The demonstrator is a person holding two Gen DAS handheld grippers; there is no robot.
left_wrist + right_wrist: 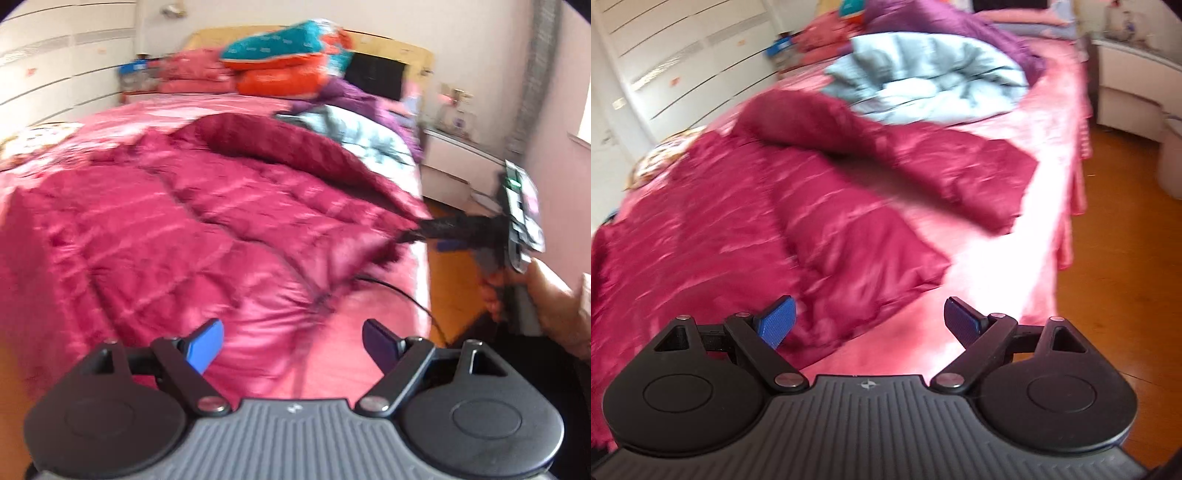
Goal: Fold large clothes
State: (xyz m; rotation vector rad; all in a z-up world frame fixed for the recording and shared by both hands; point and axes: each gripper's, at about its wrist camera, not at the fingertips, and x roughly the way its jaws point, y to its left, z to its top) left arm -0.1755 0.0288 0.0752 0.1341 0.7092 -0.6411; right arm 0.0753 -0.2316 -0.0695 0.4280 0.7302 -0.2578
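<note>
Bed [1015, 236] filling the frame centre, crimson quilted coat [746, 221] spread; left gripper [293, 341] and right gripper [870, 319] gape empty. Between folds; next, grasp an edge.

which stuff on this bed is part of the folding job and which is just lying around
Job:
- red jacket
- left gripper, open
- right gripper, open

Lying about:
- blue jacket
- purple jacket
- pillows
- nightstand
</note>
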